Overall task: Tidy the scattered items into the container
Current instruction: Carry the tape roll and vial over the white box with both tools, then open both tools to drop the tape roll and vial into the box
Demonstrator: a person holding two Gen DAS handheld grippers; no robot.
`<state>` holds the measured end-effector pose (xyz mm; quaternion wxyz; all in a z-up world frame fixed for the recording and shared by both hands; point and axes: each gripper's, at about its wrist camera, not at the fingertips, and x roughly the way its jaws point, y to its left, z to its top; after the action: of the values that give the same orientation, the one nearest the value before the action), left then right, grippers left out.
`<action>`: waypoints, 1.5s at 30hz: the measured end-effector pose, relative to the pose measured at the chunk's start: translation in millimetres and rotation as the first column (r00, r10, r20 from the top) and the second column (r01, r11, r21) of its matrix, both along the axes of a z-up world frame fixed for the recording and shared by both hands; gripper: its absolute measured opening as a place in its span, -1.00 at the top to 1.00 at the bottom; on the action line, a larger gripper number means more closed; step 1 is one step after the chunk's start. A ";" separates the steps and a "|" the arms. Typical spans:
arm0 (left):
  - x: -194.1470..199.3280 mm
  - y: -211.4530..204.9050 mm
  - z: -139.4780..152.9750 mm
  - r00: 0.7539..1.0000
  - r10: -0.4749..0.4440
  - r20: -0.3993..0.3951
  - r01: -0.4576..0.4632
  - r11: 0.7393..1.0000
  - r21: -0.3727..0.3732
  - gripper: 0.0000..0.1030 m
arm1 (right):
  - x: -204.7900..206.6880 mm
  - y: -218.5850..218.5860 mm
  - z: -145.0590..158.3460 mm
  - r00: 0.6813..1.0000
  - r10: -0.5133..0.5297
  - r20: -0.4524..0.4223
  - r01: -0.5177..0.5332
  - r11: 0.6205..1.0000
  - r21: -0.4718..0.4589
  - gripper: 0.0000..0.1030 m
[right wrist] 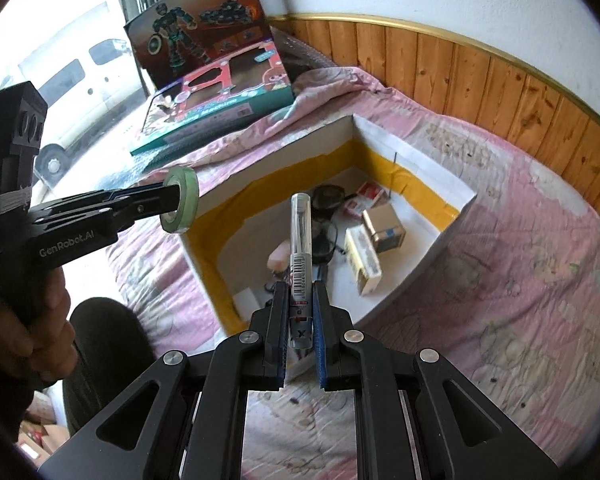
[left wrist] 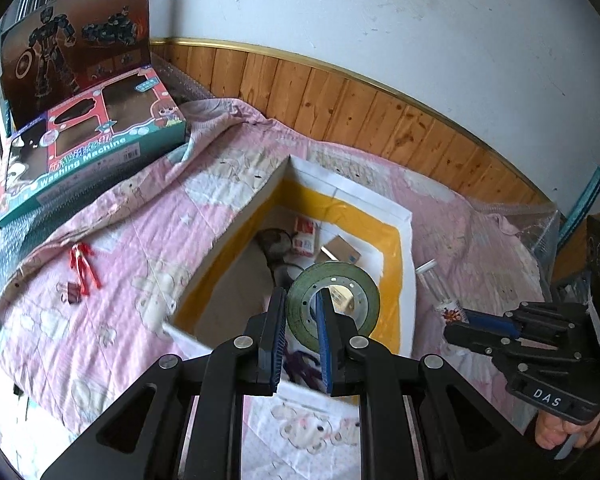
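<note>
Wood panelling (right wrist: pixel 480 76) with a gold strip along its top runs beneath a white wall, behind a bed spread with a pink quilt (right wrist: pixel 520 260). Two toy boxes (left wrist: pixel 88 128) sit at the quilt's far left corner, one flat and one propped upright behind it; the right wrist view shows a window with a white van outside. An open box (right wrist: pixel 416 180), white with yellow tape round the inside, rests on the quilt and holds small cartons, a dark cable and other bits. A red figure (left wrist: pixel 83 268) and a binder clip (left wrist: pixel 73 293) lie on the quilt left of the box.

Left tool (left wrist: pixel 302 312) is clamped on a tape roll (left wrist: pixel 334 304), one finger through the hole, holding it on edge above the box's near side. Right tool (right wrist: pixel 300 320) is closed on a tube (right wrist: pixel 301 256) that points forward over the box's near edge. A hand (right wrist: pixel 32 320) grips the left tool's handle.
</note>
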<state>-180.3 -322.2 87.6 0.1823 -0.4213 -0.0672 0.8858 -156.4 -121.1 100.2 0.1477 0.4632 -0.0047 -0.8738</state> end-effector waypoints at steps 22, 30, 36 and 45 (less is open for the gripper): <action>-98.5 22.9 -62.1 0.994 -0.035 0.107 0.057 0.974 -0.219 0.70 | -120.1 62.5 -36.2 0.982 -0.129 0.135 0.132 0.991 -0.015 0.78; -118.9 31.1 -83.5 0.988 -0.039 0.150 0.079 0.960 -0.270 0.70 | -149.8 71.2 -71.2 0.965 -0.154 0.211 0.151 0.988 0.027 0.77; -131.9 35.4 -94.2 0.986 -0.022 0.165 0.072 0.952 -0.298 0.44 | -161.6 80.0 -82.7 0.961 -0.187 0.204 0.181 0.982 0.049 0.24; -110.3 19.7 -76.0 0.990 -0.009 0.141 0.042 0.971 -0.236 0.29 | -145.2 75.5 -68.0 0.973 -0.129 0.193 0.115 0.990 0.084 0.20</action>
<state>-290.6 -302.4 11.6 0.1367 -0.5015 0.0326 0.8537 -301.6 -45.6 32.2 0.0757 0.5515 -0.0164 -0.8306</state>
